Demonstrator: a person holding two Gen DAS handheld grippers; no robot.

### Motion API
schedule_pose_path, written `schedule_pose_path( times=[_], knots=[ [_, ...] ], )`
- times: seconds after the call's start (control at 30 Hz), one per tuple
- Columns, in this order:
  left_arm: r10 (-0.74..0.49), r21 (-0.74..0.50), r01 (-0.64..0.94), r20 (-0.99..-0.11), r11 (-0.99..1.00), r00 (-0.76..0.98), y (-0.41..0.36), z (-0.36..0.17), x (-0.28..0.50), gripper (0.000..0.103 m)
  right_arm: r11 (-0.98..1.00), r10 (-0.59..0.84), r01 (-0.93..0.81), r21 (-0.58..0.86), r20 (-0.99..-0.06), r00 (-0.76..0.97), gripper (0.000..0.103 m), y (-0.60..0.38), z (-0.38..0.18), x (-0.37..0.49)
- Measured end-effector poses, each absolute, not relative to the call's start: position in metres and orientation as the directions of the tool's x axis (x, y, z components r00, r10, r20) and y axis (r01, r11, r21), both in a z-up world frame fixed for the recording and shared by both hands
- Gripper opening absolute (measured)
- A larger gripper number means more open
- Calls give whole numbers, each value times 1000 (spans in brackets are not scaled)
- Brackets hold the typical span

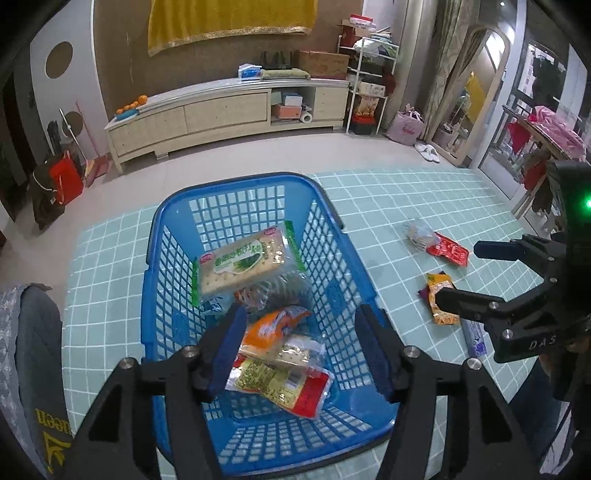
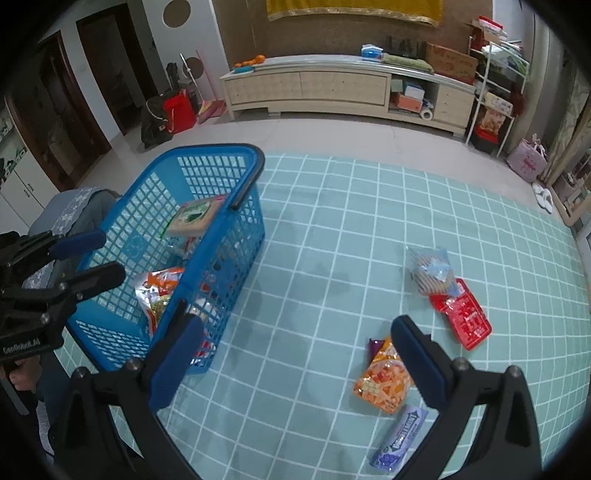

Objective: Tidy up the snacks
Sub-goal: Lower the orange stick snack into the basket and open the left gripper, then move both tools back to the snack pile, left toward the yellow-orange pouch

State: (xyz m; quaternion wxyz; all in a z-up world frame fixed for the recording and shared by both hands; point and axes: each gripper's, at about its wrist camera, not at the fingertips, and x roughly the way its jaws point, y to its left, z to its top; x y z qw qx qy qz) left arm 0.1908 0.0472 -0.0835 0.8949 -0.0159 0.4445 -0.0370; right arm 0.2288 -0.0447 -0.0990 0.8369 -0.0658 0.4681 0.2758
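This is a home living room. A long, low cream TV cabinet (image 1: 229, 107) stands against a brown wall under a yellow cloth (image 1: 231, 20), with oranges (image 1: 132, 104) on top. An arched floor mirror (image 1: 469, 96), house slippers (image 1: 428, 151) and a cluttered white rack (image 1: 369, 81) stand around the tiled floor (image 1: 266, 151).

A blue mesh basket (image 1: 177, 236) stands upright on the teal checked surface (image 2: 314, 258), holding a cracker pack (image 1: 243, 264) propped on an orange pouch (image 1: 271, 326) and a red-and-yellow packet (image 1: 284, 384). To my right, four snacks lie flat: a clear biscuit bag (image 2: 434, 271) touching a red packet (image 2: 463, 314), an orange bag (image 2: 382, 380) and a purple bar (image 2: 400, 439).
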Motion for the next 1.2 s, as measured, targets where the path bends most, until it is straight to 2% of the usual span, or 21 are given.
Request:
schedule_pose_path(
  times=[0.23,0.47,0.63,1.2],
  knots=[
    [-66,-22,78,-777,997,626,22,-66,178,67,843,410,-516,151,-802,434,103,-64,-83,214],
    [-79,-14,107,-763,994,642,-10,-48,169,67,862,408,-482,158,-780,474,103,-100,-62,203],
    [-97,-13,134,-757,991,646,-36,-40,169,72,879,401,-445,173,-772,493,103,-132,-56,201],
    [-135,27,264,-808,964,574,-140,-81,204,72,929,338,-323,179,-763,550,103,-215,-92,209]
  ],
)
